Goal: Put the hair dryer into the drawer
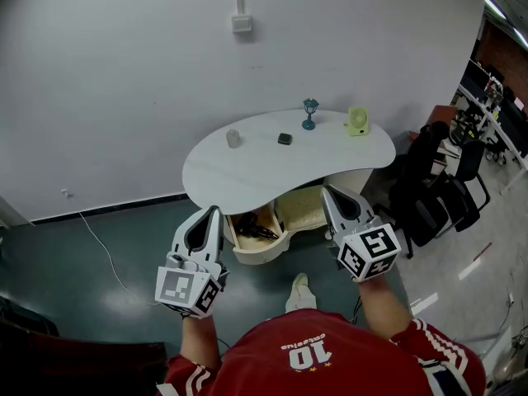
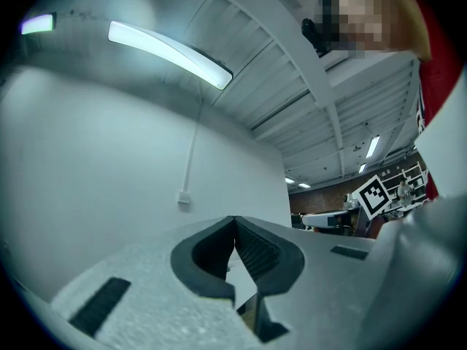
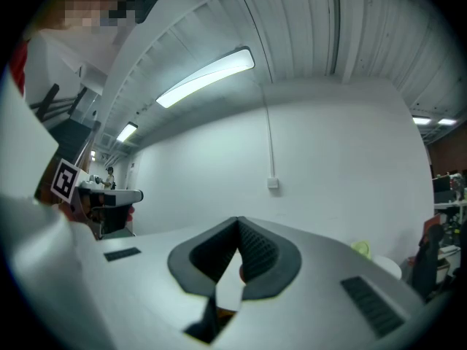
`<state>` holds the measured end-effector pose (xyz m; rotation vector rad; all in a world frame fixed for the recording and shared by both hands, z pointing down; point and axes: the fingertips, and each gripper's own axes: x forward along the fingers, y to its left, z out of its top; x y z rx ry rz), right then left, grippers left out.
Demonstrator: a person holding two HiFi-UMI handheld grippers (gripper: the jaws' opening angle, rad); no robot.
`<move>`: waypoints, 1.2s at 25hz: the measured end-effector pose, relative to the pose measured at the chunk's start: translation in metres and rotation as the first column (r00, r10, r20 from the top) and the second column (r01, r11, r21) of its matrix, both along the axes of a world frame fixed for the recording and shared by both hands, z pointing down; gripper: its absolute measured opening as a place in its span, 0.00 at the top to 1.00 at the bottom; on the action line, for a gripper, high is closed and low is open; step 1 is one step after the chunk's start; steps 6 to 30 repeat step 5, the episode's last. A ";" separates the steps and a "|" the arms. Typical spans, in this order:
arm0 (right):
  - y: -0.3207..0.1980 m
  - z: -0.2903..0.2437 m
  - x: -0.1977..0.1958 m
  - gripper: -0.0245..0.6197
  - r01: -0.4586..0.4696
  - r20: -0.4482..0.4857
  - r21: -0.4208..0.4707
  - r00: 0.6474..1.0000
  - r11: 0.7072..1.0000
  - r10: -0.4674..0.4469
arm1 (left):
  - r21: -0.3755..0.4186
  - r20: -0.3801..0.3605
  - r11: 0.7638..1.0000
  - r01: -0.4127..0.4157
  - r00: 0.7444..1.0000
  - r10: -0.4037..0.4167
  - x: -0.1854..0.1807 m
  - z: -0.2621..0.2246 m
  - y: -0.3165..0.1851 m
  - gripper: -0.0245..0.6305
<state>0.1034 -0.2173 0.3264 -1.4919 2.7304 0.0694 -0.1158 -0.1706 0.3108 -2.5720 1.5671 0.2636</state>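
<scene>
In your head view you hold two grippers, one on each side of the single open drawer (image 1: pixel 247 256) under the white counter (image 1: pixel 247 180). Your left gripper (image 1: pixel 216 211) and your right gripper (image 1: pixel 325 190) each have their jaws drawn together to a point, with nothing in them. The hair dryer (image 1: pixel 254 231), one dark shape, lies inside that cream drawer, apart from both grippers. Four small things stand on the counter: one grey cup (image 1: pixel 233 139), one dark block (image 1: pixel 285 139), one teal figurine (image 1: pixel 310 112) and one yellow-green item (image 1: pixel 357 121). One shoe (image 1: pixel 301 291) of yours shows on the floor just below the drawer. In your left gripper view the two jaws meet at their tips, with nothing between the pads. Beyond them you see the grey wall, one wall box (image 2: pixel 184 197) and one lit ceiling light (image 2: pixel 171 51). In your right gripper view the two jaws are likewise pressed together and bare. Past them the same wall box shows on the wall, the yellow-green item peeks over the jaw at the right, and two lights glow overhead, a long strip (image 3: pixel 204 77) and a short strip (image 3: pixel 128 131).
</scene>
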 end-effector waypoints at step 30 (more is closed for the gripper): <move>-0.004 0.001 0.000 0.95 0.001 0.001 -0.003 1.000 1.000 -0.001 | -0.012 -0.005 1.000 0.004 1.000 -0.004 0.000 0.004 -0.005 0.96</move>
